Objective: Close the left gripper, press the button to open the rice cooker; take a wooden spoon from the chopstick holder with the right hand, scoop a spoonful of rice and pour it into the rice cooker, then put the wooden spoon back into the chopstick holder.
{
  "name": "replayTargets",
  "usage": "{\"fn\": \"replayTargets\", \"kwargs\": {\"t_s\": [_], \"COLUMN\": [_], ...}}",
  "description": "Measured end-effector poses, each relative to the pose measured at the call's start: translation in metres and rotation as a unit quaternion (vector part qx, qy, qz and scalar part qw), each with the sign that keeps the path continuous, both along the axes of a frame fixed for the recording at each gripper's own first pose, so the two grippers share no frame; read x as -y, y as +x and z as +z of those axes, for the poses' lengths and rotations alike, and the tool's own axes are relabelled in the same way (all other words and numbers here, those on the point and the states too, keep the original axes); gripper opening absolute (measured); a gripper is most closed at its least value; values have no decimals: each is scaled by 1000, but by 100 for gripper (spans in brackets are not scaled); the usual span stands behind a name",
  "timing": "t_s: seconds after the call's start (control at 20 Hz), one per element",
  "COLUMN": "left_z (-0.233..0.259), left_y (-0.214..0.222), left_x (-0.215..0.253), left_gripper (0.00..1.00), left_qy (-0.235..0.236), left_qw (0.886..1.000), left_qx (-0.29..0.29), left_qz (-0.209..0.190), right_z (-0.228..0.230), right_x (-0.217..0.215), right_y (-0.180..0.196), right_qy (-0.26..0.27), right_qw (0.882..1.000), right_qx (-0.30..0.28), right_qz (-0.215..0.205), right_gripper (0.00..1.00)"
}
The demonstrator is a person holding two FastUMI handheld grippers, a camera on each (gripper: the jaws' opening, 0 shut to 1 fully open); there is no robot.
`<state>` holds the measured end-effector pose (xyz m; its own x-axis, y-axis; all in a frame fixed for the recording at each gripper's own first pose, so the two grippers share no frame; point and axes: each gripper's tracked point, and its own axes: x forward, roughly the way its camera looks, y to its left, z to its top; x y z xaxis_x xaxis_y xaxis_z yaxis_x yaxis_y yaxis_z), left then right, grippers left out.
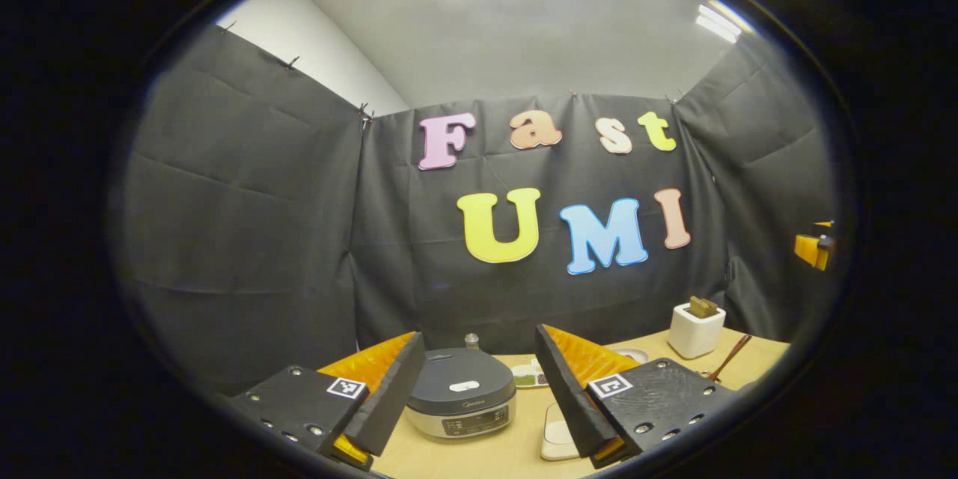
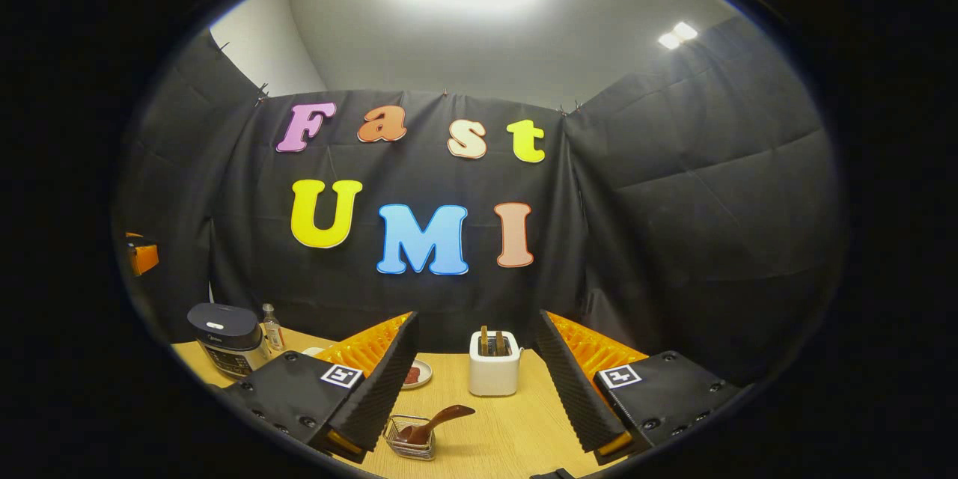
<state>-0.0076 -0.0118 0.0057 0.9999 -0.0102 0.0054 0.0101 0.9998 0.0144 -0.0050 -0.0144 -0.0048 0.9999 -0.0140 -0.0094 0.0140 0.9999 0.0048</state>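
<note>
Left gripper view: the left tongs [image 1: 474, 389] stand wide apart, nothing between them, each finger faced with ribbed foam and carrying a square black-and-white marker tile. Framed between the fingers, the rice cooker [image 1: 462, 402] sits on the pale wood-grain tabletop [image 1: 479, 456], lid down; it is round and low, with a dark domed lid, a light oval button on top, and a silvery front band bearing a small logo and a control panel, both too small to read. A small bottle [image 1: 471, 340] stands just behind it. A flat white object [image 1: 557, 440] lies on the tabletop near the right finger. Farther right stands a white toaster [image 1: 695, 329].

Right gripper view: the right tongs [image 2: 476, 389] are likewise spread wide and empty. Ahead of them stands the white toaster [image 2: 494, 363], two slices upright in its slots. Nearer, a small wire-mesh basket [image 2: 410, 438] holds a dark wooden spoon [image 2: 432, 423], its handle tilted up to the right. A small plate [image 2: 415, 374] lies near the left finger. The rice cooker [image 2: 226, 339] and bottle [image 2: 272, 328] stand far left.
</note>
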Motion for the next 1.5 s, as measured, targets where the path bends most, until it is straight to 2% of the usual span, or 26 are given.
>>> {"fn": "replayTargets", "kwargs": {"t_s": [0.2,0.4,0.55,0.6,0.75,0.8,0.9,1.0,1.2,1.25,1.5], "left_z": [0,-1,3,3,1,2,1,-1,5,8,9], "left_y": [-1,-1,-2,-3,-3,-5,-2,-3,0,0,8], "left_x": [-1,3,7,8,10,13,11,21,17,20,21], "left_gripper": [92,91,79,79,48,48,31,28,4,1,1], "left_qy": [1,4,6,8,6,6,-2,-10,5,8,11], "left_qw": [1000,1000,1000,1000,1000,1000,1000,1000,1000,1000,1000], "left_qx": [-3,-8,-7,-5,-7,-8,-12,-19,-8,-5,-9], "left_qz": [5,7,6,7,11,16,12,5,26,27,24], "right_z": [-2,-3,-5,-5,-7,-7,-8,-10,-13,-16,-22], "right_x": [3,7,12,14,16,17,20,21,27,29,35], "right_y": [0,1,1,1,2,2,2,4,6,7,11], "right_qy": [0,1,2,3,2,0,-4,-3,2,2,4], "right_qw": [1000,1000,1000,1000,1000,1000,1000,1000,1000,999,999], "right_qx": [-1,-3,-3,-4,-6,-6,-7,-6,-7,-8,-11], "right_qz": [1,2,2,2,5,7,11,16,29,33,51], "right_gripper": [96,99,99,96,98,99,98,99,99,99,99]}}
